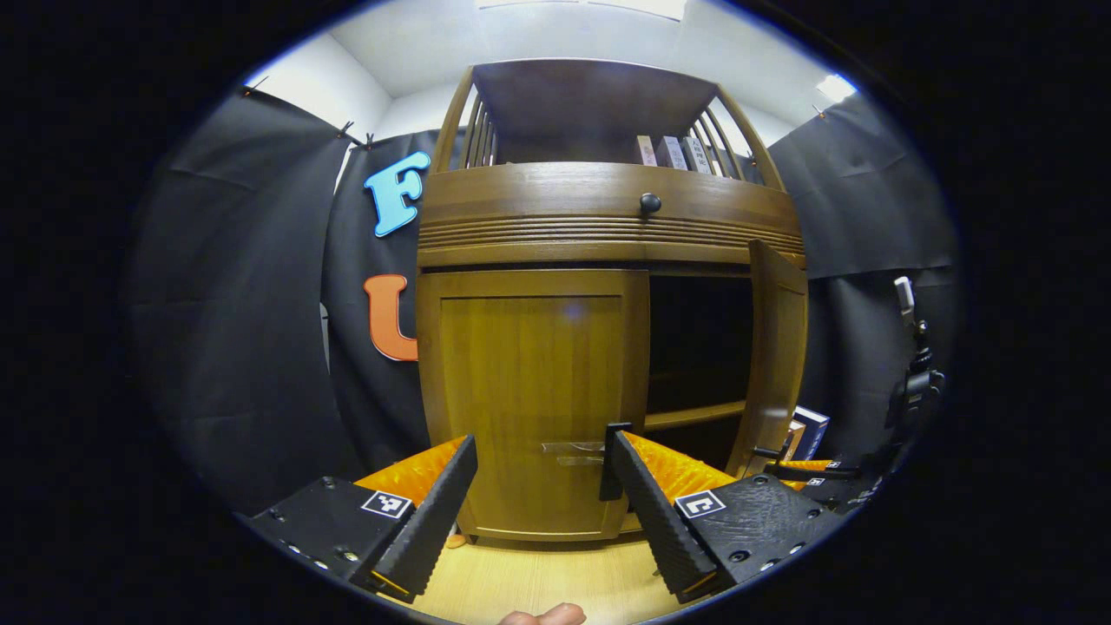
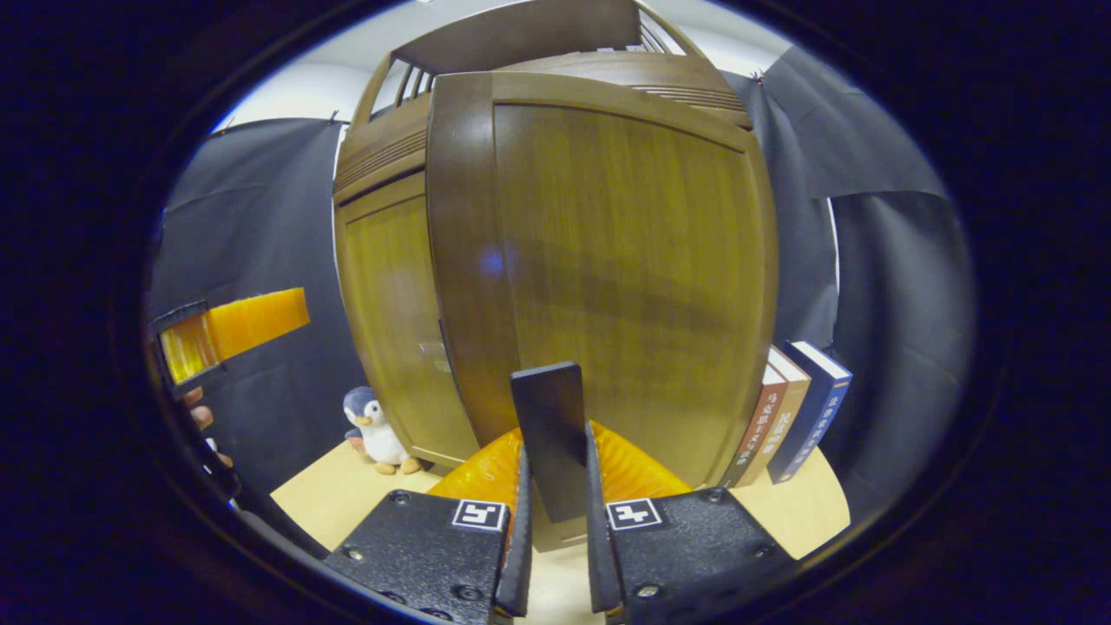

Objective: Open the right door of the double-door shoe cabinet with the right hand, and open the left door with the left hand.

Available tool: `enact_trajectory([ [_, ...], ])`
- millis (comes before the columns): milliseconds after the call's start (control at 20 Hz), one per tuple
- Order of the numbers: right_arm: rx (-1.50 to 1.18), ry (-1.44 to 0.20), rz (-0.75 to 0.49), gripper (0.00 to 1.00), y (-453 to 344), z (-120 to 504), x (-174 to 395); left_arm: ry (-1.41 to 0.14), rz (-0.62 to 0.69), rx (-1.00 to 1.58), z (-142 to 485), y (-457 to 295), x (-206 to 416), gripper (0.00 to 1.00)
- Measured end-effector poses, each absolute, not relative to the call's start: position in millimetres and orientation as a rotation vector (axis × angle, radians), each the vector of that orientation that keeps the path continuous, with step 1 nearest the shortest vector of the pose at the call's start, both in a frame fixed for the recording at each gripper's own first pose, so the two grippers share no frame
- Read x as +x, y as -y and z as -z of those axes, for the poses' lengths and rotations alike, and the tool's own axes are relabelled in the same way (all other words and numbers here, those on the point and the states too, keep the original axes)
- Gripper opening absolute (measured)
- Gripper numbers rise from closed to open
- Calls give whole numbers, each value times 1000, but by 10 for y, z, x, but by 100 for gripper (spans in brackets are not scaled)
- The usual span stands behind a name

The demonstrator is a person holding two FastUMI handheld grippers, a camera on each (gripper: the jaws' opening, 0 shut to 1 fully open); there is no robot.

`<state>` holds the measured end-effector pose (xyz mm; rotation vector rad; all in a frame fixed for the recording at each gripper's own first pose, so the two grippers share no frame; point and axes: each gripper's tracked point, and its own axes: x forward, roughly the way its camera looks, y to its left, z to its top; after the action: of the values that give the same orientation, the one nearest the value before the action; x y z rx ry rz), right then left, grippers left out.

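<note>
A: Facing the shoe cabinet [image 1: 608,304], the left tongs [image 1: 538,486] stand wide apart with nothing between them, and the left door [image 1: 534,399] lies straight ahead, closed flush against the cabinet front.

B: And its handle?

A: On the left door's inner edge, low down: a thin dark upright bar [image 1: 612,460], its long axis vertical, just beside the left tongs' right finger. I cannot tell whether they touch. I judge a small shift toward that edge would put the bar between the fingers.

B: To the right of that door?

A: The right door [image 1: 777,365] is swung out, dark shelves showing behind it. In the right gripper view the right tongs [image 2: 555,486] are pressed together on that door's handle [image 2: 548,434], a dark flat upright bar, with the wood panel [image 2: 625,278] filling the space beyond.

B: So which hand is nearer the remaining work?

A: The left one. Both doors are glossy brown wood with recessed panels.
</note>
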<state>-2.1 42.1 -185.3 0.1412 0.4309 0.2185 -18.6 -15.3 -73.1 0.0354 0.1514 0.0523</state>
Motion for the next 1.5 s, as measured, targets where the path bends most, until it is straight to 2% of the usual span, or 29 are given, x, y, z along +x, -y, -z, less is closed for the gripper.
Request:
enact_trajectory([
  [150, 146, -440, -201, 29, -280, 1841, -178, -156, -38, 38, 773, 245, -173, 94],
  [200, 147, -443, -194, 29, -230, 1834, -224, -158, -33, 37, 774, 274, -178, 84],
  [250, 146, -445, -187, 29, -181, 1831, -268, -161, -28, 36, 785, 306, -165, 94],
  [300, 142, -446, -180, 29, -127, 1824, -311, -164, -23, 34, 803, 331, -142, 94],
  [350, 139, -448, -171, 29, -86, 1826, -347, -167, -19, 33, 827, 352, -128, 100],
  [400, 135, -454, -161, 29, -38, 1820, -388, -171, -14, 32, 829, 369, -126, 94],
  [950, 123, -471, -63, 22, 488, 1790, -700, -187, 26, 34, 917, 610, -40, 94],
  [1200, 136, -462, 2, 16, 766, 1790, -786, -209, 35, 29, 984, 694, 19, 94],
  [1500, 137, -460, 94, 13, 1192, 1789, -843, -226, 57, 31, 1081, 854, 97, 94],
])
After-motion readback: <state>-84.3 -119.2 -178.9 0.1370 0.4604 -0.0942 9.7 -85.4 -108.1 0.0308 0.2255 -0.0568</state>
